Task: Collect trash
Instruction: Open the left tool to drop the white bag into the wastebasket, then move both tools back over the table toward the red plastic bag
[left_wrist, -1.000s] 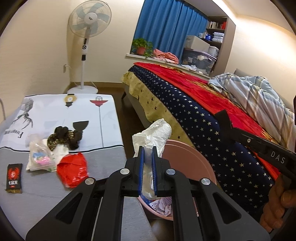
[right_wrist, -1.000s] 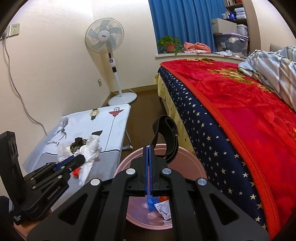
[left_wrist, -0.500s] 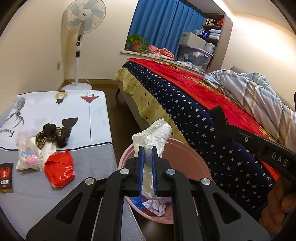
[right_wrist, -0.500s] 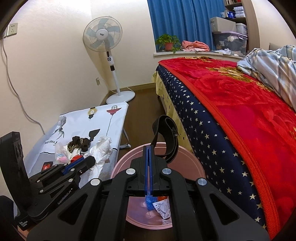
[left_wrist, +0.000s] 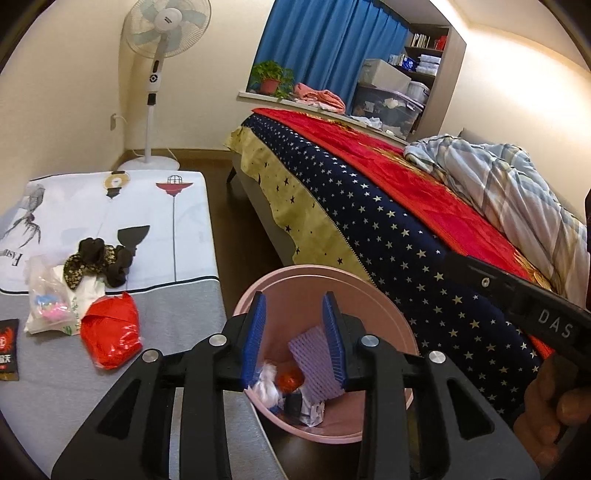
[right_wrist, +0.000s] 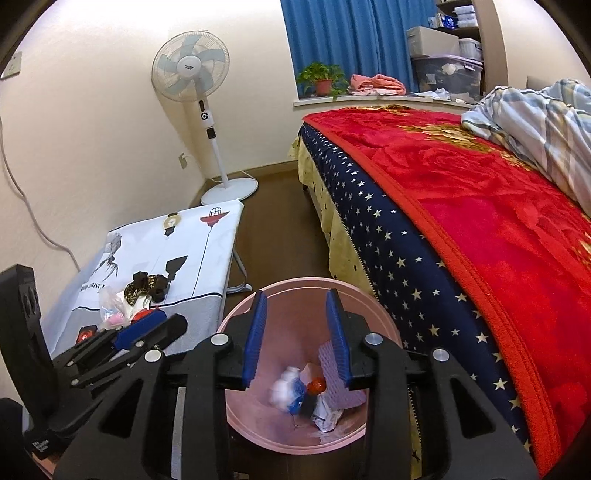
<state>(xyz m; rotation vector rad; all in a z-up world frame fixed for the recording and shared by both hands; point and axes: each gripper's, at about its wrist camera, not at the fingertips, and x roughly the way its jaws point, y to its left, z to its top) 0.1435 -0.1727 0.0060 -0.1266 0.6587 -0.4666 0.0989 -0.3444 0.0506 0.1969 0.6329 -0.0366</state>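
A pink trash bin (left_wrist: 303, 275) (right_wrist: 236, 306) stands on the floor between the low table and the bed. It holds a purple foam net (left_wrist: 314, 360), crumpled white tissue (right_wrist: 282, 391) and other scraps. My left gripper (left_wrist: 293, 339) is open and empty above the bin. My right gripper (right_wrist: 295, 336) is open and empty above the bin too. On the table lie a red bag (left_wrist: 110, 334), a clear plastic bag (left_wrist: 46, 299), a dark scrunchie-like item (left_wrist: 99, 260) and a black sachet (left_wrist: 7, 349).
The low table (left_wrist: 159, 206) has a white printed cloth and a grey front part. A bed (right_wrist: 480, 221) with a red blanket and a starred navy cover fills the right. A standing fan (right_wrist: 201, 92) is in the far corner.
Both grippers have opened. The white tissue has left the left gripper and the black belt-like item has left the right gripper; both have gone into the bin.
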